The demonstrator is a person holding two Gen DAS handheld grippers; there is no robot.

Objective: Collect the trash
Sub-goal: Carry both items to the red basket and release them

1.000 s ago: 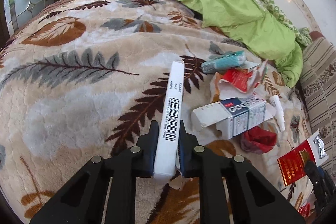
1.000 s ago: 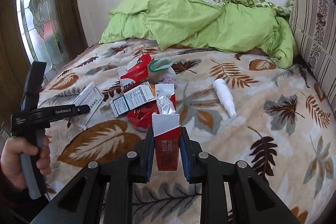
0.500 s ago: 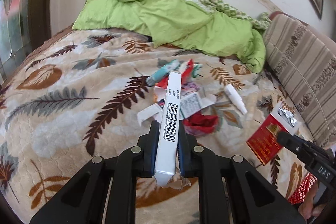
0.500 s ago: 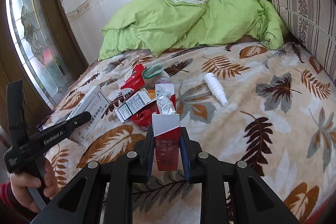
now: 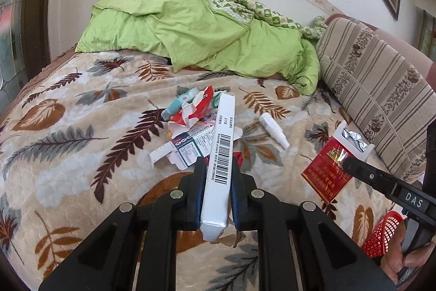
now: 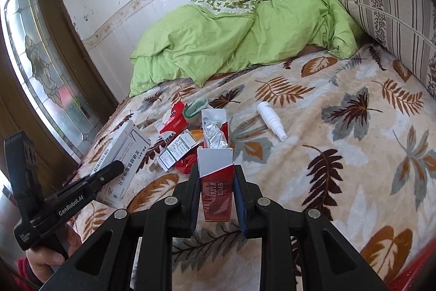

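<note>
Left claw (image 5: 216, 182) clamped on a long white carton (image 5: 221, 154), right claw (image 6: 216, 188) gripping an open red cigarette pack (image 6: 216, 182), both raised above the bed's leaf-print blanket (image 5: 68, 154), litter pile (image 5: 190, 127) beyond the carton

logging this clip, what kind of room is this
Most likely a bedroom in a home: a bed under a leaf-print blanket, a rumpled green duvet at its far end, and a striped cushion along one side. Trash lies scattered on the blanket.
</note>
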